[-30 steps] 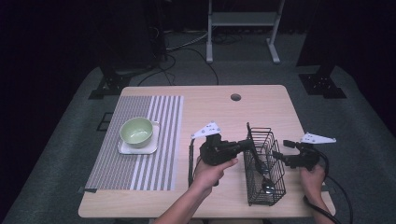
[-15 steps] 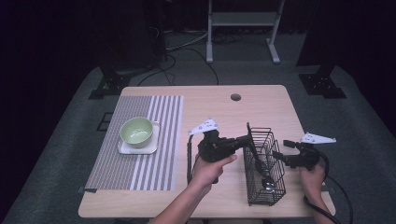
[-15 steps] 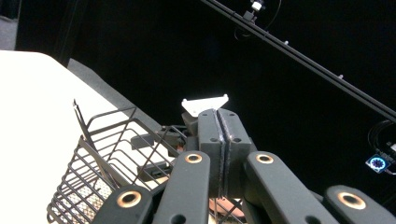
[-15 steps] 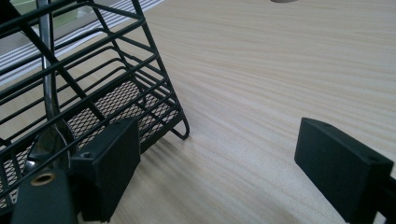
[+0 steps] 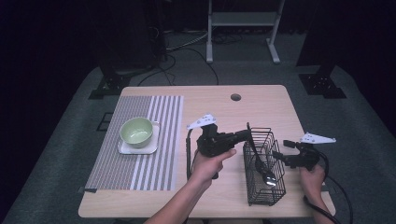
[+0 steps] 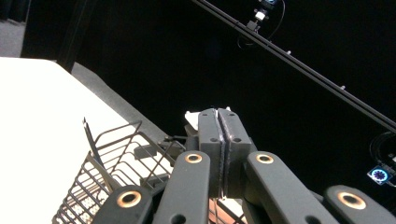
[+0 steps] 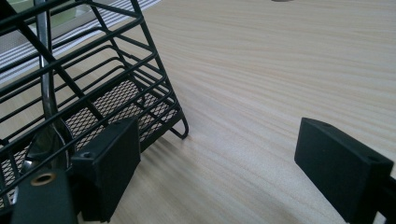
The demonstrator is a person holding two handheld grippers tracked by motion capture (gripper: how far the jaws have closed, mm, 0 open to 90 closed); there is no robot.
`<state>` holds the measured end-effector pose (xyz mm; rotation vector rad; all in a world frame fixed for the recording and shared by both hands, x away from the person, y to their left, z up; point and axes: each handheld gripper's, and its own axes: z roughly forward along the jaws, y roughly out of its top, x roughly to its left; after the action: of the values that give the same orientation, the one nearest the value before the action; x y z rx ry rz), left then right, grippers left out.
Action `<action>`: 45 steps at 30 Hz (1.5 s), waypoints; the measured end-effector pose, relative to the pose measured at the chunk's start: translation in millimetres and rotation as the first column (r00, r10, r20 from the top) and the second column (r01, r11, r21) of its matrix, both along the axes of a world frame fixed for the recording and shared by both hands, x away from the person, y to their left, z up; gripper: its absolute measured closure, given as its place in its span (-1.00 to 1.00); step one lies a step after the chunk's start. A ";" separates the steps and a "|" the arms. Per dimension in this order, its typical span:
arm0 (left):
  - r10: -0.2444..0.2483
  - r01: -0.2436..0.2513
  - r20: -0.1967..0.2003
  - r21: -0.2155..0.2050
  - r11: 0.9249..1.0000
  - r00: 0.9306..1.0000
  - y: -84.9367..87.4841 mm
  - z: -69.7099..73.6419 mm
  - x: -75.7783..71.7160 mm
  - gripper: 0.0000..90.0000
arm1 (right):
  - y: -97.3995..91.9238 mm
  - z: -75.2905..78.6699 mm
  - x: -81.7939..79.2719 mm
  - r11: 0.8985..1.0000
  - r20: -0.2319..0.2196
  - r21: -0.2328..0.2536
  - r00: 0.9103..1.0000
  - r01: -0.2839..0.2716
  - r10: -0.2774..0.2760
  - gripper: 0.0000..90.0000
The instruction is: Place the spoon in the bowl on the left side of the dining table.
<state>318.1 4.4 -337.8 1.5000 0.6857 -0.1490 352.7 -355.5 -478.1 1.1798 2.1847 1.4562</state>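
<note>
Item: black wire basket (image 5: 263,168), standing upright on the wooden table (image 5: 261,100) near its front right corner. Contents: one metal spoon (image 5: 261,164), bowl end down on the mesh floor, handle leaning up toward the rim; a dark flat handle also rises past the rim at the near-left corner, though whether it belongs to a second utensil is hard to tell from above.

Item: left gripper (image 5: 244,134), held level, pointing at the basket's upper rim. Jaws pressed flat together with nothing visible between them in the left gripper view (image 6: 218,140); it appears to be poised just beside the rim, probably having let the utensil drop in or about to nudge it.

Item: right gripper (image 5: 278,156), low at the basket's right side. Jaws wide apart, one pad (image 7: 112,163) close against the wire wall, the other well clear over bare wood; likely placed to steady the basket against tipping.

Item: green bowl (image 5: 136,131) on a white square plate (image 5: 125,148), set on the striped placemat (image 5: 159,140), well apart at the left, untouched.
</note>
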 end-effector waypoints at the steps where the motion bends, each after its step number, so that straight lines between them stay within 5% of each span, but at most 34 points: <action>1: 0.001 -0.001 -0.003 -0.002 1.000 1.000 -0.1 1.0 0.4 0.99 | 0.0 0.0 0.0 1.000 0.000 0.000 1.000 0.000 0.000 -0.70; 32: 0.026 -0.027 -0.014 -0.065 0.998 1.000 9.2 27.4 9.5 0.99 | 0.9 -0.5 0.6 1.000 -0.009 -0.008 1.000 0.005 -0.005 -0.70; 45: 0.055 -0.056 -0.016 -0.089 0.994 0.998 26.0 36.4 13.5 0.99 | 1.2 -0.5 0.6 1.000 -0.010 -0.011 1.000 0.006 -0.006 -0.70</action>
<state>331.6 30.4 -301.4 1.3935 0.7218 -0.1455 353.3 -354.3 -478.6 1.1921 2.1913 1.4365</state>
